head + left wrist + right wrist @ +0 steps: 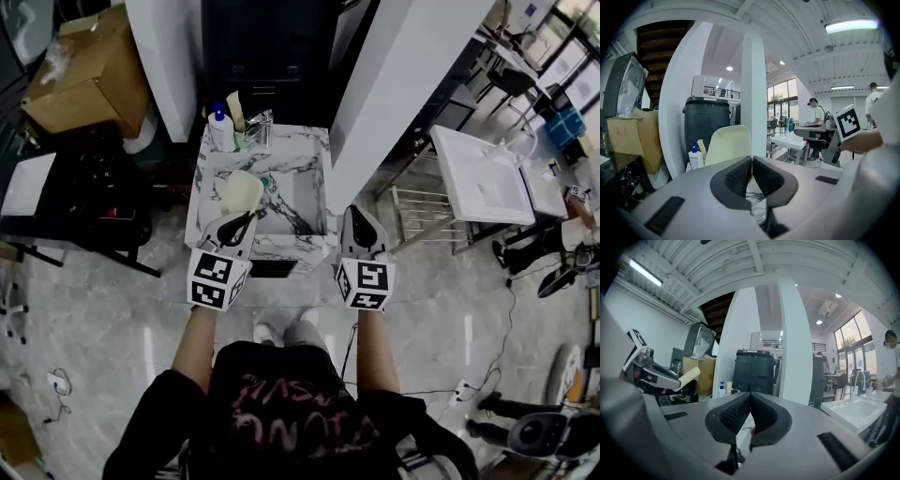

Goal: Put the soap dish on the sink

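The cream soap dish hangs over the left part of the marble sink, with my left gripper shut on its near edge. From the left gripper view the dish stands upright just past the closed jaw tips, and marble shows below. My right gripper is shut and empty at the sink's front right corner. In the right gripper view its jaws meet, and the dish pokes out of the left gripper at far left.
A pump soap bottle and a faucet stand on the sink's back rim. White pillars flank the sink. A cardboard box and black table lie left. A white basin and metal rack lie right.
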A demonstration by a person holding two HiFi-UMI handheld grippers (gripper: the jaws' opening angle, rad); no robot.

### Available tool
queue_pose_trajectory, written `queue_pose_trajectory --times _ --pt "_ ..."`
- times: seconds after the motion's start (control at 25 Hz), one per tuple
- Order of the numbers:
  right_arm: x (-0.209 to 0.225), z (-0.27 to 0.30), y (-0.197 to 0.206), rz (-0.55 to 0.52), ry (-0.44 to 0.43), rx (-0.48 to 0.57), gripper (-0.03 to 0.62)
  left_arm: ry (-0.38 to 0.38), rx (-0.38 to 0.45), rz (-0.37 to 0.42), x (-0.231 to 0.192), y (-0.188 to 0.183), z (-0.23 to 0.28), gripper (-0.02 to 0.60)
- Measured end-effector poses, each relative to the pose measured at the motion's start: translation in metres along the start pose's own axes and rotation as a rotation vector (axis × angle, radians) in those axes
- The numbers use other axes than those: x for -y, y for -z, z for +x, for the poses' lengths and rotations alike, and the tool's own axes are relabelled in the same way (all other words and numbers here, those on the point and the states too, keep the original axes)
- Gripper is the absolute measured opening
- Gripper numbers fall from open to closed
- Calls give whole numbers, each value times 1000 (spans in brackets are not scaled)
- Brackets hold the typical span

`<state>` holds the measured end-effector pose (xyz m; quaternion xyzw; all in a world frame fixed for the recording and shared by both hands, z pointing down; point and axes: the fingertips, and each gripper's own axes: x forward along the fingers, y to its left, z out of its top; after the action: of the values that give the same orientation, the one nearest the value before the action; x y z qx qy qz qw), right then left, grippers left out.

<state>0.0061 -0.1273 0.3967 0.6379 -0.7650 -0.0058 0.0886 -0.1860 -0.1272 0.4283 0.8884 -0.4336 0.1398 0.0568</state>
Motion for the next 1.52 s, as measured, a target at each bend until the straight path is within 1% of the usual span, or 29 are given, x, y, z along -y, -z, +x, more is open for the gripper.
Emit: queue_pose_trajectory --times 0.24,0.44,0.64,1.0,1.2,1.36,1.52 --pt "14 17 1 4 12 -4 14 25 -22 -2 0 4 23 25" --pt "36 44 5 45 6 -1 14 27 -44 2 -1 2 54 25" --pt "59 83 10 57 -25 -9 14 6 -53 -31 -13 -6 98 25" --pt "115 151 23 86 -68 -20 14 -42 -95 -33 -26 -19 178 25" --pt "129 179 29 78 -113 -29 14 -70 -132 -33 -32 -18 206 25" --pt "145 197 33 83 -126 -28 14 -90 -144 -45 -36 -20 226 25" --pt "154 210 37 82 -142 -30 14 -100 -164 -38 -38 -18 245 25"
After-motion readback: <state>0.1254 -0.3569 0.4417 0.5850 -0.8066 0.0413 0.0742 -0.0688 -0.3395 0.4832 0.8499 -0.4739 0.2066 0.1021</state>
